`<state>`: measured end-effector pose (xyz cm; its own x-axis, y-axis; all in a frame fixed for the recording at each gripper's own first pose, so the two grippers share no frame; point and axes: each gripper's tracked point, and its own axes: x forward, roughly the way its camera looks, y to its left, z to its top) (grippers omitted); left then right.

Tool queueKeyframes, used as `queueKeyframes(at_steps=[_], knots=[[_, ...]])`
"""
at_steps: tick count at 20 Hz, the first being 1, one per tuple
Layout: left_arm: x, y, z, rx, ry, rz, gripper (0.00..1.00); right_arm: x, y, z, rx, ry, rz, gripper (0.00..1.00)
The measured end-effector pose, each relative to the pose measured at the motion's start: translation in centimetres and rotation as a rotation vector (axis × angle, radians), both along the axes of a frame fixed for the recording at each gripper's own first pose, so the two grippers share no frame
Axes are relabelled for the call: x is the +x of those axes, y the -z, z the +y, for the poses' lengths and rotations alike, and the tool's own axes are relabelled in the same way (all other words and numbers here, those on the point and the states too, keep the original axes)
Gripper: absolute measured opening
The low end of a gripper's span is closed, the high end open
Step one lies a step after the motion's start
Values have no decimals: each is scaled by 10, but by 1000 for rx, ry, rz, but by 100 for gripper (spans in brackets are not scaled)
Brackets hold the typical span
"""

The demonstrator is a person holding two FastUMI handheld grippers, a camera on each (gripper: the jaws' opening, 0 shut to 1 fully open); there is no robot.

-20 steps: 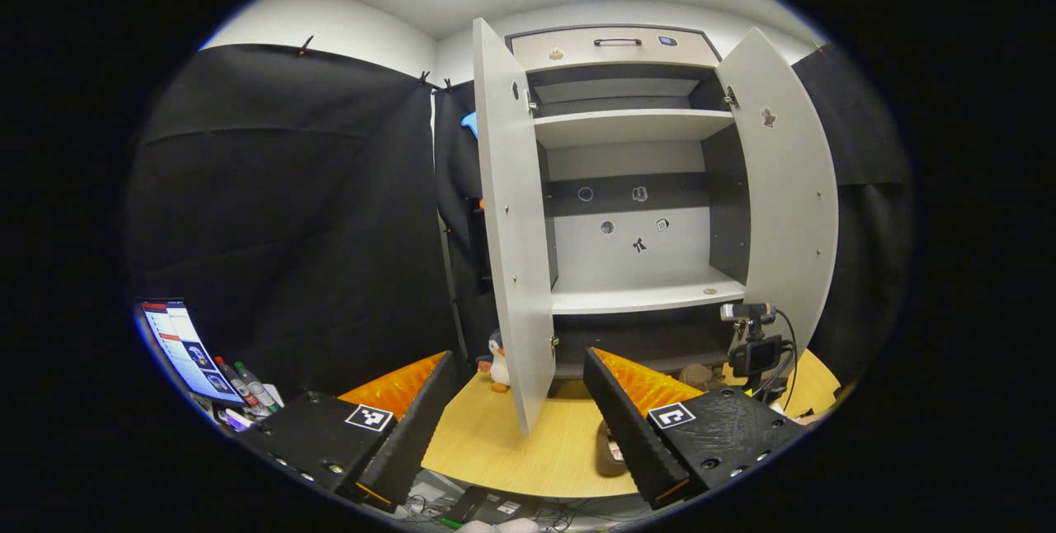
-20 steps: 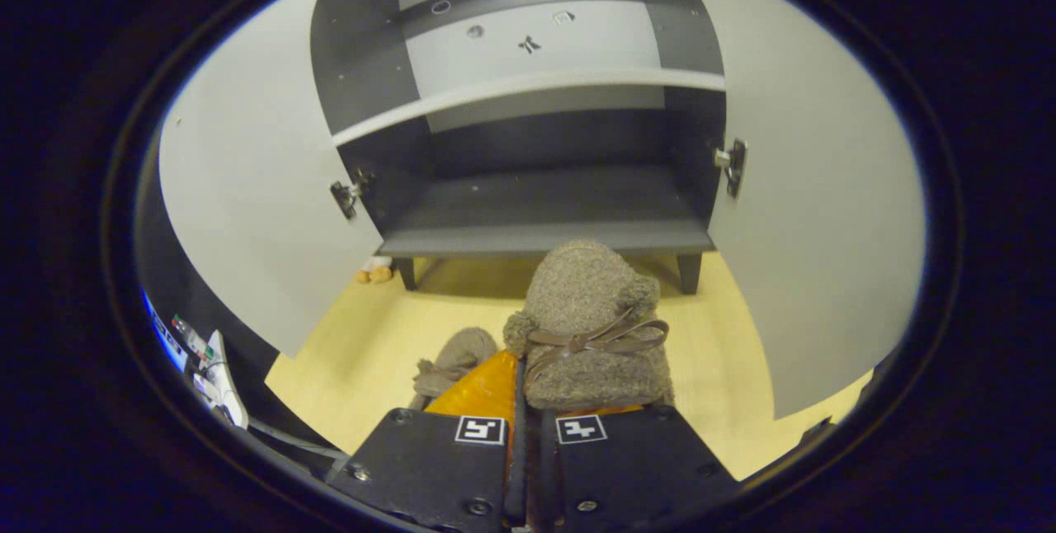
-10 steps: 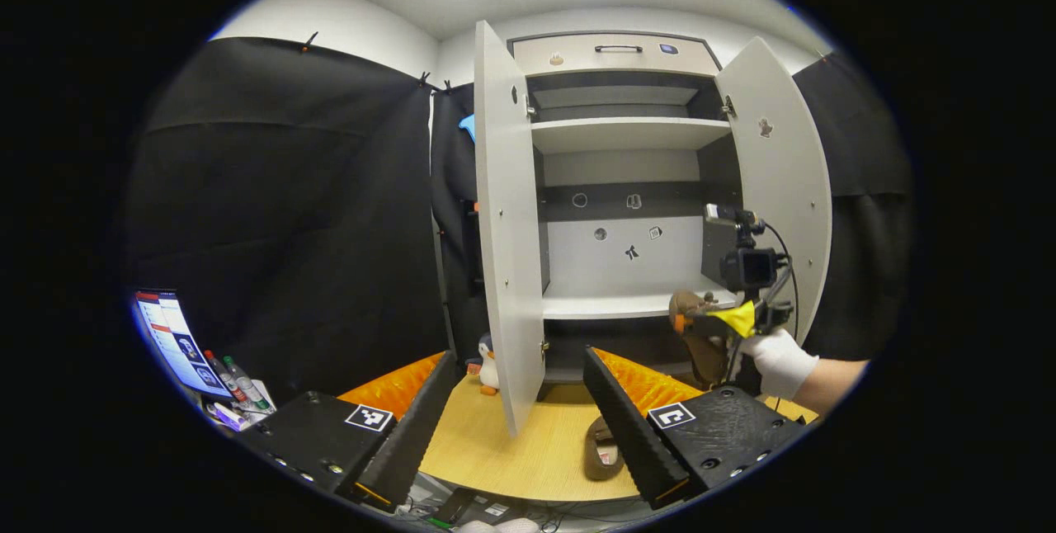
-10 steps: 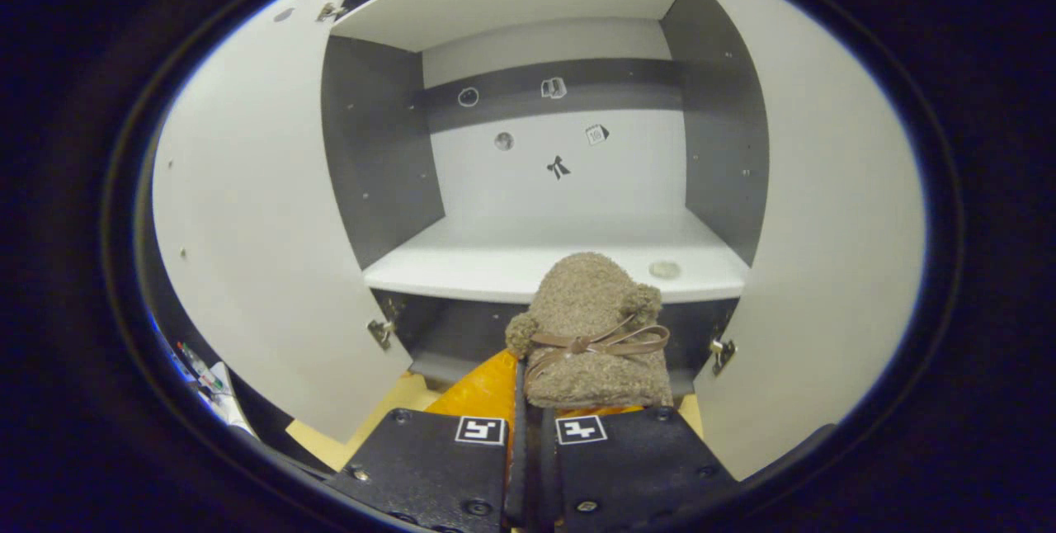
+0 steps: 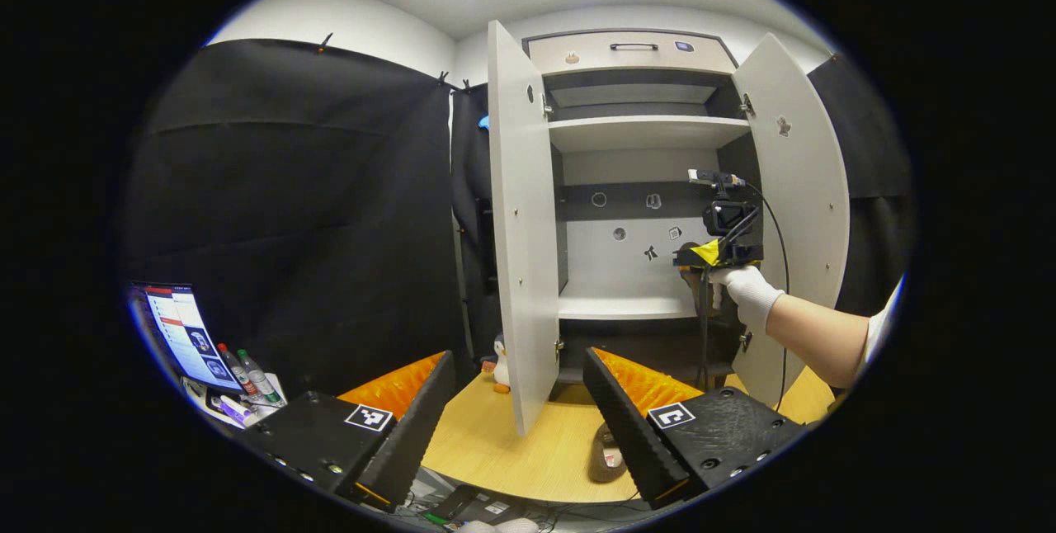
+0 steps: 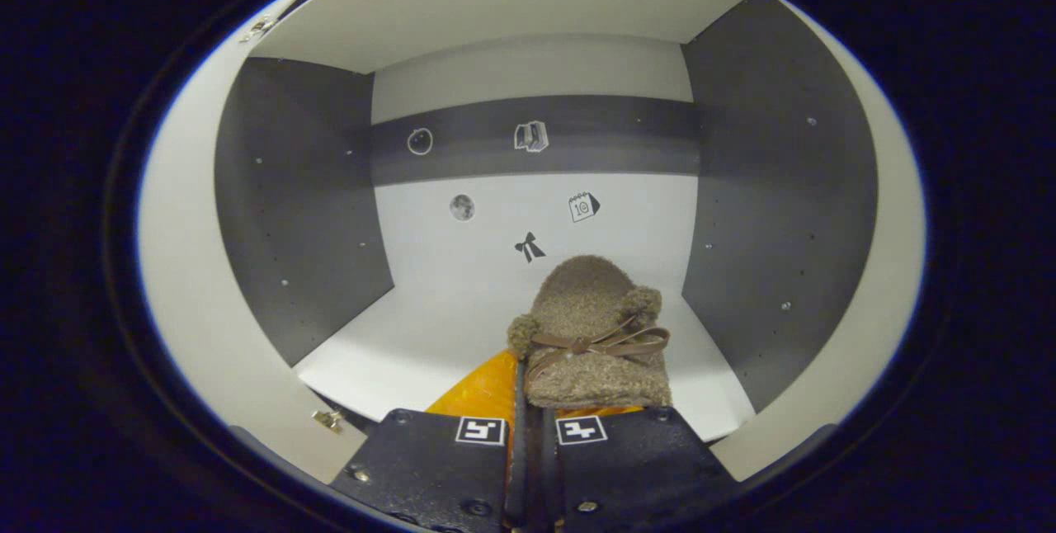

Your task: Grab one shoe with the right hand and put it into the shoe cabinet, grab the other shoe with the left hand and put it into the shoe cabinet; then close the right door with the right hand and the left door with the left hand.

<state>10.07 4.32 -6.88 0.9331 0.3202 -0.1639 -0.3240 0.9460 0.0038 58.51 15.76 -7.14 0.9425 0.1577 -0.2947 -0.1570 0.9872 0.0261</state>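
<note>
While the right tool (image 6: 524, 401) is clamped nearly closed on the heel of a fuzzy brown shoe (image 6: 590, 335), it carries that shoe inside the cabinet (image 5: 643, 133), over the white middle shelf (image 6: 429, 335). Whether the sole touches the shelf cannot be told. Seen from the left gripper view, a gloved hand (image 5: 747, 290) holds this tool (image 5: 697, 257) between the two open doors, left door (image 5: 520, 228) and right door (image 5: 796, 211).

The left tool (image 5: 516, 401) stands wide open and holds nothing. It is well back from the cabinet, above the floor (image 5: 503, 442). The second shoe (image 5: 606, 459) lies on that floor, just beside the tool's right finger.

Judged step: placing the first shoe. The next move calls for lowering it onto the shelf, opening the tool and backing out between the doors. The second shoe and both doors remain to be done.

Writing: small picture stickers (image 6: 528, 137) on the back panel; no legible text. Square coded tags (image 6: 481, 430) sit on the tool.
</note>
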Motion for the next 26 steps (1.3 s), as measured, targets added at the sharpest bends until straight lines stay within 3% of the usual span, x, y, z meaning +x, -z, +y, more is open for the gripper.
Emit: queueKeyframes(at_steps=[6,11,15,16,17,19,20,22,23,24,26], knots=[[-5,-2,3,15,-59,4,96,61,23,5,-34,29,86,10],[-8,-3,4,13,-83,11,97,71,59,10,-20,35,268,10],[-7,-6,3,5,-87,-4,96,70,63,9,-34,67,338,11],[-7,-6,3,4,-85,-6,96,68,60,13,-22,51,339,22],[-7,-6,2,6,-83,-6,96,66,60,16,-13,35,336,20],[-8,-6,4,14,-86,-7,96,55,44,15,-5,24,282,54],[-8,-5,3,13,-86,-6,96,48,35,12,-8,25,248,65],[-8,-5,3,9,-87,-5,96,29,21,14,19,2,190,70],[-8,-5,2,8,-87,-4,96,19,16,13,7,-9,156,78],[-6,-6,1,3,-81,-2,96,12,9,6,-17,-4,104,92],[-3,-7,-2,0,-72,-5,96,-9,-10,1,-26,-6,9,96]])
